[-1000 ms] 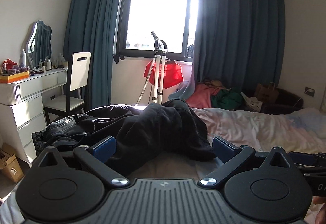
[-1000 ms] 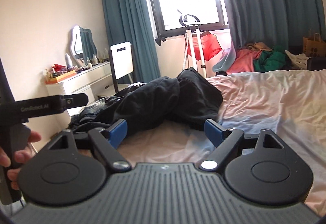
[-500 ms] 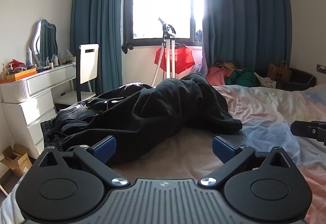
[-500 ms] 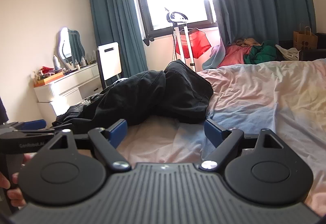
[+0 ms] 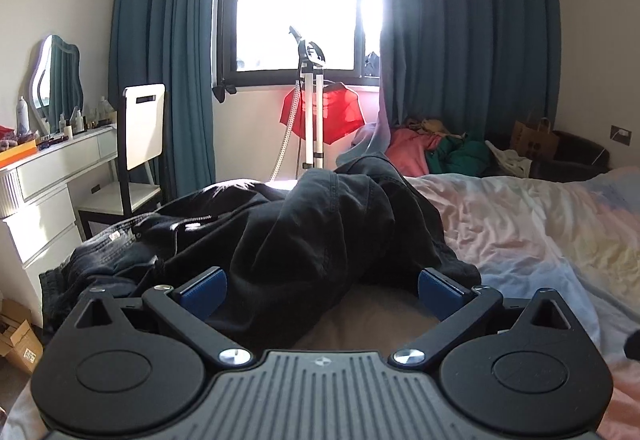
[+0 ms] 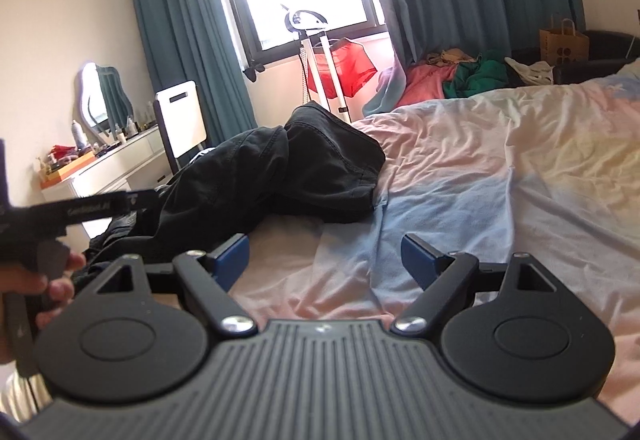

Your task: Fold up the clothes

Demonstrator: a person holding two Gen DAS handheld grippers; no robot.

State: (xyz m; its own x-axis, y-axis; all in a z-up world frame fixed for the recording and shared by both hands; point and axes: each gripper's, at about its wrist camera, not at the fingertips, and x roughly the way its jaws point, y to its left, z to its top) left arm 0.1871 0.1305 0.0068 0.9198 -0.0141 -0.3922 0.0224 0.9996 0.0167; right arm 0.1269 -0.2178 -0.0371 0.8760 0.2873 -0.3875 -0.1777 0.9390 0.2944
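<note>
both grippers, left gripper [image 5: 320, 290] and right gripper [image 6: 326, 256], gape wide and empty; grabbing the crumpled black trousers [image 5: 280, 240] blindly risks pinching bedsheet [image 6: 460, 175] too.

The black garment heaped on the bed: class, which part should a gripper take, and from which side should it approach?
Probably the near hem of the black garment, where it lies low against the bed sheet, approached from this near side. That edge is thin and reachable; the middle is a bulky mound. The left gripper, open, already faces it. The right gripper is open over bare sheet.
</note>
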